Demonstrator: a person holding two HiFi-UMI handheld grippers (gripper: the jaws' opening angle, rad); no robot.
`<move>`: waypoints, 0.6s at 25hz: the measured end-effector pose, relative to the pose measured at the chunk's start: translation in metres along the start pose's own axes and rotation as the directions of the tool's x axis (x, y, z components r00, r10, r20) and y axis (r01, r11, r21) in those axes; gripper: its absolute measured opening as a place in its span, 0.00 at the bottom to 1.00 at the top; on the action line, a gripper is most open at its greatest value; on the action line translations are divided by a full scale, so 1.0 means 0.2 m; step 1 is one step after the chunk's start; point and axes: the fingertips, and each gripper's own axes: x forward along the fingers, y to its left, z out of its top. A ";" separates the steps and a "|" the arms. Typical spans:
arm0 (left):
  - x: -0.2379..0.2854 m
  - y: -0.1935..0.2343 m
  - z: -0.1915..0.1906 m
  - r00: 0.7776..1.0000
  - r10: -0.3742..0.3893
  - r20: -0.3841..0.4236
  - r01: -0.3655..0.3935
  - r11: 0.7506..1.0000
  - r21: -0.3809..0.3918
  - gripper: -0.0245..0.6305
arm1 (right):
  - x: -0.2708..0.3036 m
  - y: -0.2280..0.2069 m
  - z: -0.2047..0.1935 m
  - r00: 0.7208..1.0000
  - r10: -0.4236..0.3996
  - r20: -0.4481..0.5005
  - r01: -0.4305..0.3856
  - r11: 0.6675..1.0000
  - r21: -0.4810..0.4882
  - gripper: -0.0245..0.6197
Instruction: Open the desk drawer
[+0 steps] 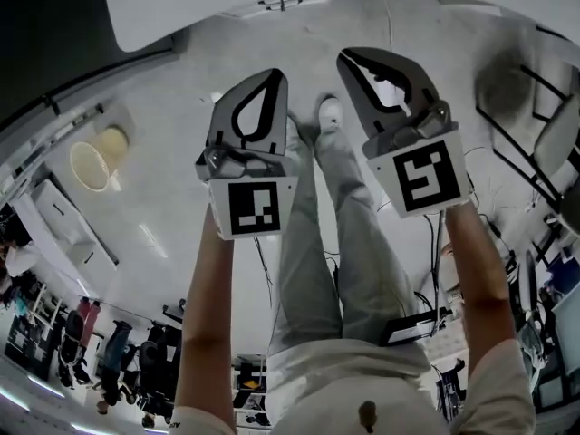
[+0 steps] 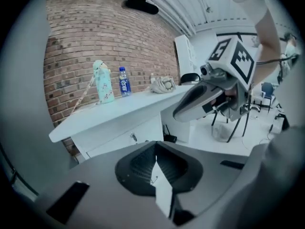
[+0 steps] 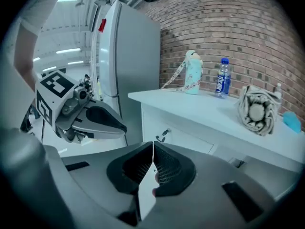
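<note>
Holding both clenched on nothing there, you've got left gripper (image 2: 155,152) and right gripper (image 3: 153,144) side by side over floor (image 1: 163,179). Meanwhile drawer (image 3: 183,138) sits shut under white counter (image 3: 200,109), well apart from either gripper tbh.

One white flat-topped desk (image 3: 190,109) is counted, with one lock-fitted white drawer front (image 3: 187,140) made out. Two bottles are counted: one pale-green strapped flask (image 3: 192,73) and one clear blue-labelled water bottle (image 3: 222,78). One crumpled grey cloth bundle (image 3: 257,109) is counted. Two grey plastic grippers are counted: left gripper (image 1: 275,76), right gripper (image 1: 350,58).
</note>
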 end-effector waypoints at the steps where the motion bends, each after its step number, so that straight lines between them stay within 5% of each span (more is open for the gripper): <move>1: 0.04 -0.01 -0.05 1.000 -0.006 -0.013 0.006 1.000 0.008 0.05 | 0.04 0.01 -0.04 1.000 0.000 -0.017 -0.001 1.000 -0.029 0.08; 5: 0.19 -0.07 -0.21 0.997 -0.027 -0.070 0.036 0.990 0.134 0.05 | 0.16 0.02 -0.18 0.997 -0.026 -0.076 0.013 0.985 -0.172 0.08; 9: 0.33 -0.12 -0.27 0.995 -0.022 -0.099 0.057 0.927 0.370 0.05 | 0.26 -0.05 -0.27 0.992 -0.066 -0.107 0.028 0.947 -0.321 0.08; 15: 0.51 0.00 -0.28 0.990 0.006 -0.139 0.070 0.843 0.533 0.05 | 0.49 -0.10 -0.31 0.982 -0.119 -0.146 0.013 0.819 -0.574 0.08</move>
